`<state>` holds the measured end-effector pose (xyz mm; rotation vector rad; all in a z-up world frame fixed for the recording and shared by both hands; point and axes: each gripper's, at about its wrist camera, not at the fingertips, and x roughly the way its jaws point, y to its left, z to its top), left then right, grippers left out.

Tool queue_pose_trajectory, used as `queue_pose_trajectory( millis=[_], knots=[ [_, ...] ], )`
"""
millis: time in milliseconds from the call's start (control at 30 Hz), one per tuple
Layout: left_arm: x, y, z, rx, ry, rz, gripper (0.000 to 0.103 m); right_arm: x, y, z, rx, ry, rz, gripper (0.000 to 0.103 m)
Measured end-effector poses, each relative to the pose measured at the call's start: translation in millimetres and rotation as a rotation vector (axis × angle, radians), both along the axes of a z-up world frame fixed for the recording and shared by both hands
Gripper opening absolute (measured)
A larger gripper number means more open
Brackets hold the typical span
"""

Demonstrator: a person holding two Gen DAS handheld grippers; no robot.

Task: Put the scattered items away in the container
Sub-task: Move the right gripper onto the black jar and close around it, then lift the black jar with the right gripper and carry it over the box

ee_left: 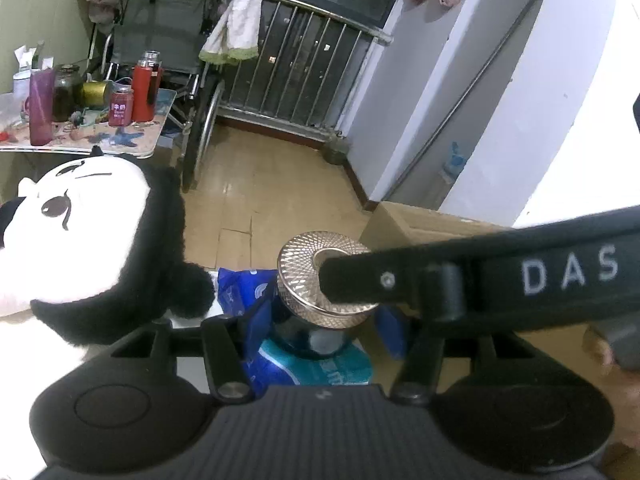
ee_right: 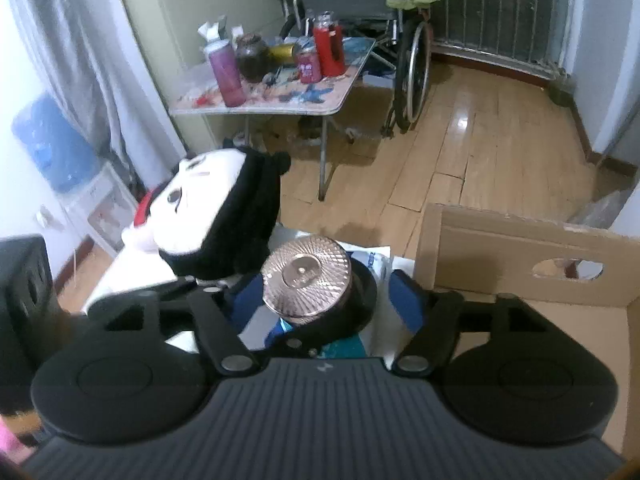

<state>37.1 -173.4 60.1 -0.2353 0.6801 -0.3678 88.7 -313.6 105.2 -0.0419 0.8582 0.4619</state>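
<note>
Just ahead of the right gripper (ee_right: 316, 312) stands a jar with a metal lid (ee_right: 307, 280), resting on a plastic bag (ee_right: 372, 258). A plush toy (ee_right: 218, 216) lies to the gripper's left, beside the jar. A cardboard box (ee_right: 500, 256) sits to its right. Further ahead, a folding table (ee_right: 280, 106) bears bottles and a thermos (ee_right: 329, 46); a wheelchair (ee_right: 412, 68) stands behind and to the right of the table. In the left wrist view, a black finger (ee_left: 400, 276) reaches in from the right over the lid.

Upright blue glass bottle (ee_left: 308, 336) with ribbed metallic cap (ee_right: 306, 276); plush panda (ee_left: 80, 236) just beside; cardboard box (ee_right: 520, 256) nearby.
</note>
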Motion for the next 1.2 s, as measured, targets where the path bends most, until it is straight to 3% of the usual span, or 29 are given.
queue_pose_trajectory(
  millis=[300, 400, 800, 1200],
  knots=[
    [1, -3, -1, 0.026, -0.016, -0.003, 0.058, 3, 7, -12, -0.026, 0.011, 0.059, 0.070],
    [2, -6, -2, 0.054, -0.028, -0.013, 0.058, 5, 8, -15, -0.004, 0.041, 0.069, 0.058],
    [-2, -9, 4, 0.068, -0.034, -0.016, 0.057, -6, 7, -14, 0.006, 0.015, 0.035, 0.057],
    [-26, -6, 41, 0.080, -0.133, 0.013, 0.058, -32, 9, 26, 0.028, -0.086, 0.039, 0.057]
  ],
)
